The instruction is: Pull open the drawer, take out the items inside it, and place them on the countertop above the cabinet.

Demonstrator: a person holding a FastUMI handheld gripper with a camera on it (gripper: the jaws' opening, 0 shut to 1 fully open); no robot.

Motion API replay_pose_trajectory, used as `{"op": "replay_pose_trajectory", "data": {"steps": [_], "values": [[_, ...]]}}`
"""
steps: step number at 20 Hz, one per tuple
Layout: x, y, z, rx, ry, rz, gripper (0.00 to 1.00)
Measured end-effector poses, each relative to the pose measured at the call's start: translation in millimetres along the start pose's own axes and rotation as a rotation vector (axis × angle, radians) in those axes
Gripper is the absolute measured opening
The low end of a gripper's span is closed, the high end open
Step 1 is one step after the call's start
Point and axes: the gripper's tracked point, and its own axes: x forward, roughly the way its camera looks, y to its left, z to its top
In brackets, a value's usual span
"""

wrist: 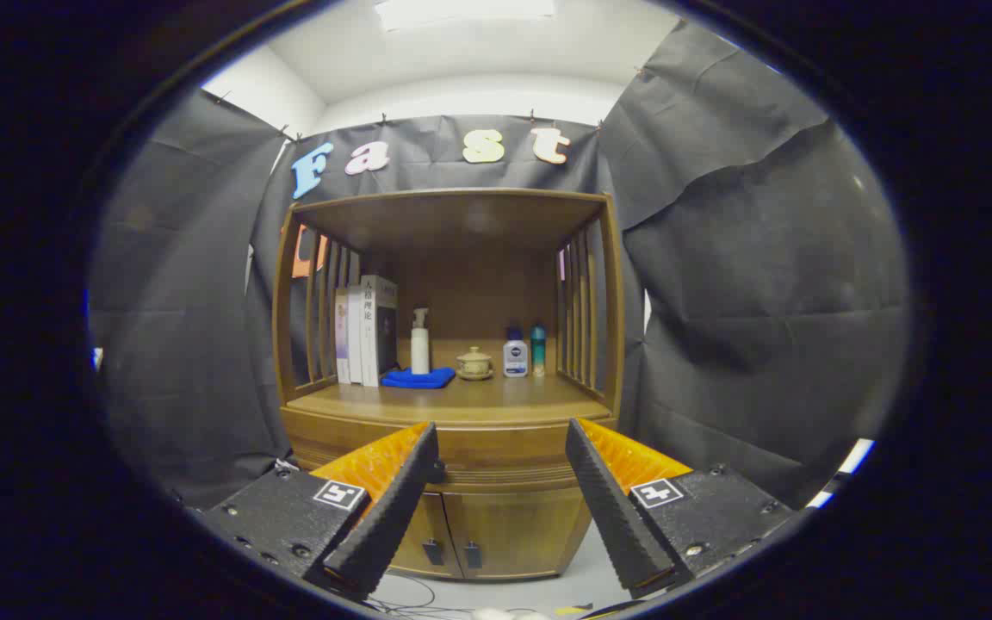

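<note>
Wooden cabinet is standing straight ahead of the gripper, whose 2 fingers are spread wide apart and holding nothing. The shut drawer is showing in the gap between the fingertips but lying well beyond them, its long side running left to right, so I think the gripper needs to go forward. Books and bottles on the countertop are carrying writing too small to read.

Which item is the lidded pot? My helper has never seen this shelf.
On the wooden cabinet, look along the countertop's back row. The small lidded pot sits between a blue cloth and a white bottle; it alone is squat, round and tan.
</note>
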Motion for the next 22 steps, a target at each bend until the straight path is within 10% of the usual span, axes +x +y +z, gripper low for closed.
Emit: {"op": "replay_pose_trajectory", "data": {"steps": [22], "values": [[46, 23, -4, -0.027, 0.010, 0.027, 0.97]]}}
